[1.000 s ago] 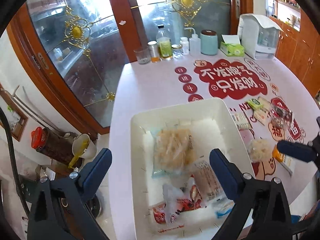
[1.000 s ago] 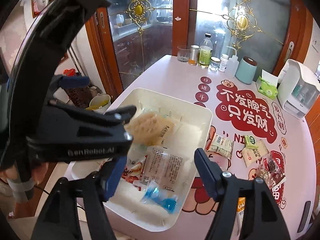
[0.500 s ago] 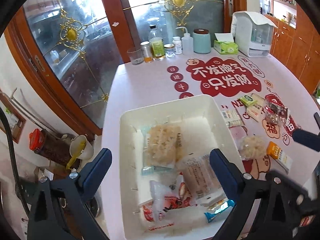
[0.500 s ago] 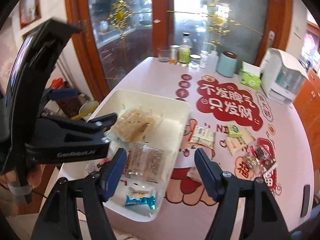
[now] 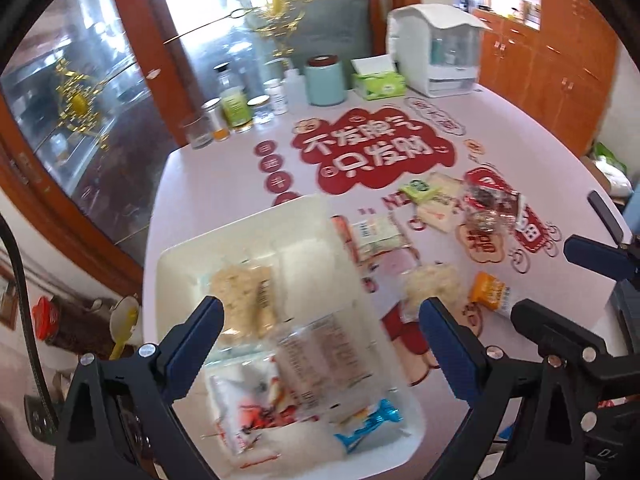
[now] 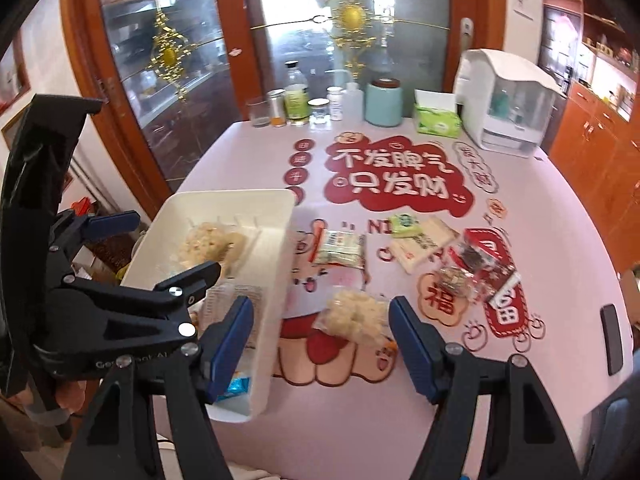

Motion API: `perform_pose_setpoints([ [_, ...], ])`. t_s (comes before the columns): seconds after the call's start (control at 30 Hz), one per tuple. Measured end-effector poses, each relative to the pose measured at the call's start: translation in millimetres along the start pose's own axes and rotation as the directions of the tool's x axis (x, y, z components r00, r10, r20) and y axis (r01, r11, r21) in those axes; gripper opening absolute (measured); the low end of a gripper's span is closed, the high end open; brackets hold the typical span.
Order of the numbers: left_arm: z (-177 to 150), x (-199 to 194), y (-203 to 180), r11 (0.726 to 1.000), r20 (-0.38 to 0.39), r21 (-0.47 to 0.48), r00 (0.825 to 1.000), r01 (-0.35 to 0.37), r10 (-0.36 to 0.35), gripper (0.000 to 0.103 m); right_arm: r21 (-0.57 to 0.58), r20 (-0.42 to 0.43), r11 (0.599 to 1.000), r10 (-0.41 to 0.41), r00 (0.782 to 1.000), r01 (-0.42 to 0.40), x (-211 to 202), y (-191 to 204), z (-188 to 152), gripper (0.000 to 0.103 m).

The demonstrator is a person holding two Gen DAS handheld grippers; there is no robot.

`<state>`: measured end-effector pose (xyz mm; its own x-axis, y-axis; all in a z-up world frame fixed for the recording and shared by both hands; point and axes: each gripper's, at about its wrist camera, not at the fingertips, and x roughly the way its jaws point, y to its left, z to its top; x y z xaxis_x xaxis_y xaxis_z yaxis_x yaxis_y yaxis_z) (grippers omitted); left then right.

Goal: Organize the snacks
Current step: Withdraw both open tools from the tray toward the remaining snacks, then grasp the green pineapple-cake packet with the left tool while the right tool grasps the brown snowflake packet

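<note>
Left gripper point(image 5: 316, 344) at bottom of left wrist view: blue pads apart, released, nothing between them, hovering over white bin point(image 5: 256, 220). Inside bin, nearest first: blue wrapper point(image 5: 368, 426), red-and-white packet point(image 5: 256, 408), clear bag with printed label point(image 5: 324, 356), pale rice cracker pack point(image 5: 244, 300) toward far wall.

Right gripper point(image 6: 320, 340) at bottom of right wrist view: jaws spread wide, released, holding nothing. Directly ahead between the pads, lying on pink tablecloth point(image 6: 400, 400): clear bag of pale puffed snack point(image 6: 352, 316), untouched. Bin's side wall point(image 6: 276, 280) just left of it.

Middle of frame, loose on cloth: small striped packet point(image 6: 340, 248), green sachet point(image 6: 406, 222) on top of cream packet point(image 6: 424, 244), clear bag of dark sweets point(image 6: 476, 268) to the right. Orange packet point(image 5: 490, 290) visible in left wrist view only, just right of the puffed snack.

Far edge of table, upper frame: glass point(image 6: 259, 111), bottles point(image 6: 297, 98), teal canister point(image 6: 384, 100), tissue box point(image 6: 436, 118), white appliance point(image 6: 504, 104). Behind these, glass doors with gold ornaments point(image 6: 352, 16).
</note>
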<state>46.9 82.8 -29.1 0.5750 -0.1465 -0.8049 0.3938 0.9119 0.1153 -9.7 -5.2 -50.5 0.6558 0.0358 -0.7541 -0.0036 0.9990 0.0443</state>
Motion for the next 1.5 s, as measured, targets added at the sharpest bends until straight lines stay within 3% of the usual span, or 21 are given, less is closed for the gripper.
perform_pose_setpoints([
  [0.33, 22, 12, -64, 0.995, -0.029, 0.091, 0.998, 0.051, -0.048, 0.098, 0.159, 0.02, 0.987, -0.042, 0.999, 0.038, -14, -82, -9, 0.071],
  [0.67, 76, 40, -102, 0.993, -0.071, 0.073, 0.994, 0.089, -0.084, 0.098, 0.274, -0.038, 0.954, -0.116, 0.992, 0.122, 6, -181, -23, 0.071],
  [0.93, 130, 100, -119, 0.999, -0.129, 0.041, 0.992, 0.015, -0.01, 0.098, 0.242, -0.059, 0.959, -0.134, 0.989, 0.145, 30, -232, -8, 0.071],
  [1.2, 161, 186, -124, 1.0, -0.233, -0.012, 0.972, -0.025, 0.021, 0.095, 0.296, -0.188, 0.943, -0.098, 0.977, 0.151, 106, -284, 4, 0.071],
  [1.5, 162, 266, -102, 0.981, -0.371, -0.194, 0.927, -0.026, -0.048, 0.083, 0.406, -0.348, 0.899, -0.012, 0.937, 0.162, 194, -303, 2, 0.07],
])
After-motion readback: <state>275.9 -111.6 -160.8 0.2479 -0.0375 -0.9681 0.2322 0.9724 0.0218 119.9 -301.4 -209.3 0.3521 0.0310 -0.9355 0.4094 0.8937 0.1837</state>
